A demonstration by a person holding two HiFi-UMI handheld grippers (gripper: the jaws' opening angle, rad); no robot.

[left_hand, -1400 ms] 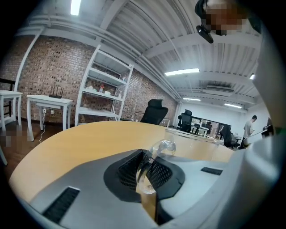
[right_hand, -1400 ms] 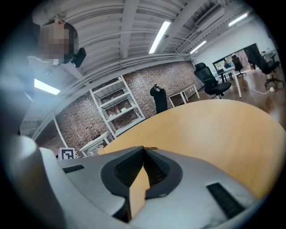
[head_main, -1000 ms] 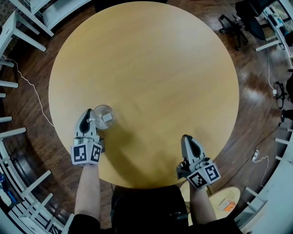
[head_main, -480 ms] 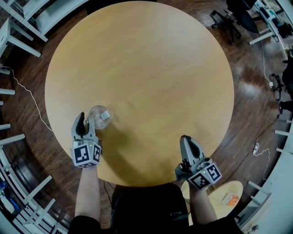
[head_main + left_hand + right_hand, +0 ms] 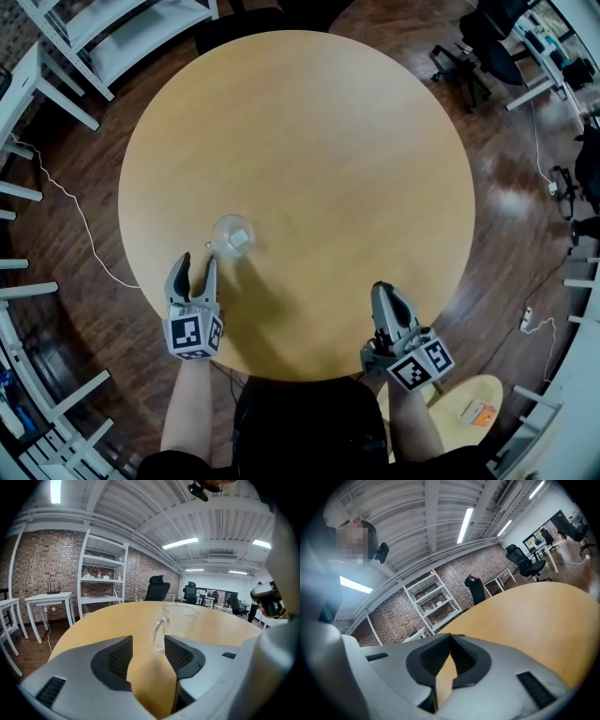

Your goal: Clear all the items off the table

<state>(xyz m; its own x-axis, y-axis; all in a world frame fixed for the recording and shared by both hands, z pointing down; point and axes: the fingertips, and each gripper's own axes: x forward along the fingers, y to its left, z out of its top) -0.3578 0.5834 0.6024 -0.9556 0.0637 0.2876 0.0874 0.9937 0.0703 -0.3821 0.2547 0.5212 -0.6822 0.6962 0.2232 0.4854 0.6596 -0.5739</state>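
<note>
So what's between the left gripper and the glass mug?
Only bare table. In the head view the left gripper, its jaws just opened with nothing between them, sits apart from the glass mug. The left gripper view agrees.

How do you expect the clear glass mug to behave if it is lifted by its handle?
The glass mug looks rigid but probably breakable and smooth, so it may slip. Held by its side handle, it would likely tilt.
</note>
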